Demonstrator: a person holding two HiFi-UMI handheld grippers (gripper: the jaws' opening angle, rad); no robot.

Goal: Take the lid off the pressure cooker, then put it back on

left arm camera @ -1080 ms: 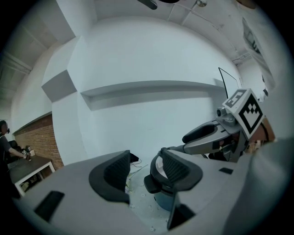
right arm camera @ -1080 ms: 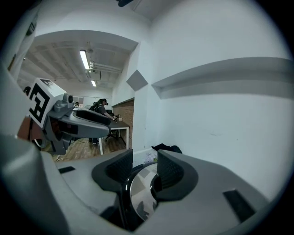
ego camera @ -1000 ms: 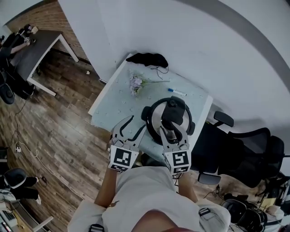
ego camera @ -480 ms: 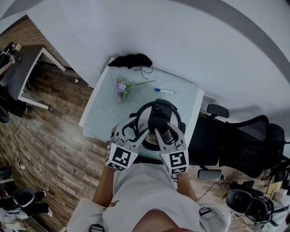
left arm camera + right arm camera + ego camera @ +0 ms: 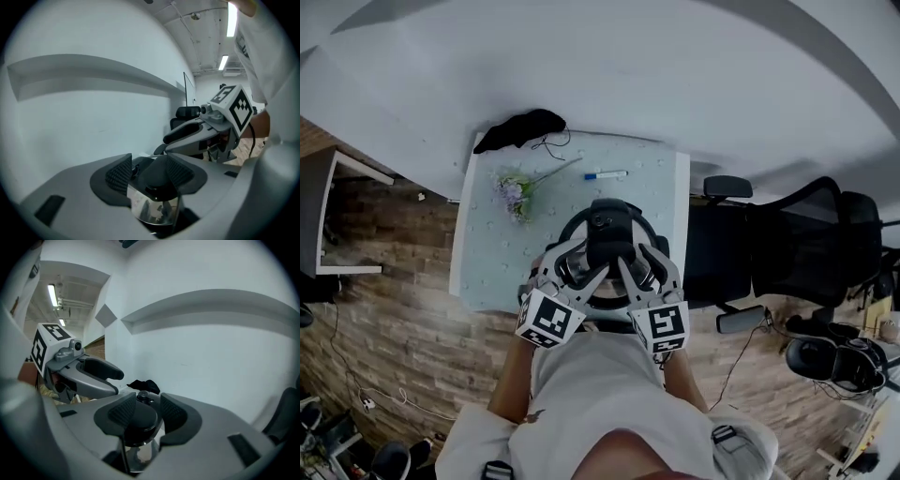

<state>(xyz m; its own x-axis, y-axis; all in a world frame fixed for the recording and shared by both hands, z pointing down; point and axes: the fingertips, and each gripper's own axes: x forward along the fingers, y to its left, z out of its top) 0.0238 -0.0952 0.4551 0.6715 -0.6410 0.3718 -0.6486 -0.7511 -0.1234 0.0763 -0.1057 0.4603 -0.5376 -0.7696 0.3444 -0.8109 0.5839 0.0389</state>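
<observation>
The pressure cooker (image 5: 581,272) stands on the pale table (image 5: 487,253), lid on, with a long black lid handle (image 5: 609,239). My left gripper (image 5: 577,262) reaches over the lid from the near left. Its jaws have just been opening, and its pads (image 5: 119,172) flank the handle (image 5: 157,180) with a gap on the left side. My right gripper (image 5: 642,261) comes in from the near right, open, its pads (image 5: 172,411) either side of the handle's rounded end (image 5: 139,422). Shiny steel lid (image 5: 150,208) shows below the left jaws.
A flower sprig (image 5: 514,192), a blue-capped marker (image 5: 605,175) and a black cloth (image 5: 520,129) lie on the far part of the table. A white wall rises behind it. Black office chairs (image 5: 797,253) crowd the right side. A headset (image 5: 839,361) lies on the floor.
Both grippers have moved forward from the table's near edge onto the cooker. The left one swung right to the handle and its jaws parted slightly. The head view has shifted.
</observation>
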